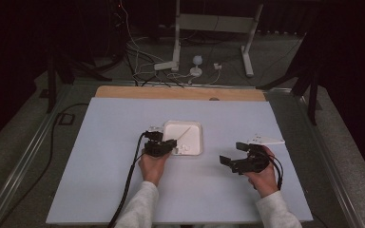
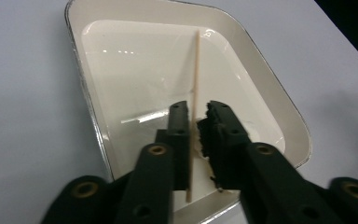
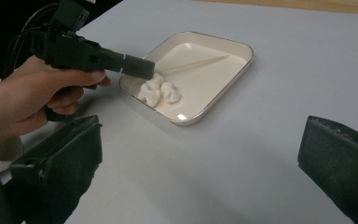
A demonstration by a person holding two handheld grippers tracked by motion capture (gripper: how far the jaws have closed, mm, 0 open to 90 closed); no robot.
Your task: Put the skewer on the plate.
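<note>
My left gripper (image 2: 196,122) pinches a thin wooden stick (image 2: 195,74) over the shallow white rectangular tray (image 1: 196,148) on the table (image 1: 100,166), white cotton balls (image 3: 158,92) beside it. Right gripper (image 3: 200,154) fingers spread wide, empty.

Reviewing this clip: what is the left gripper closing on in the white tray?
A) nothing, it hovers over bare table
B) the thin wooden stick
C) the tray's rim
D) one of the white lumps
B. In the left gripper view the thin wooden stick runs between the left gripper fingers, inside the white tray; the white lumps lie beside them, ungripped.
</note>
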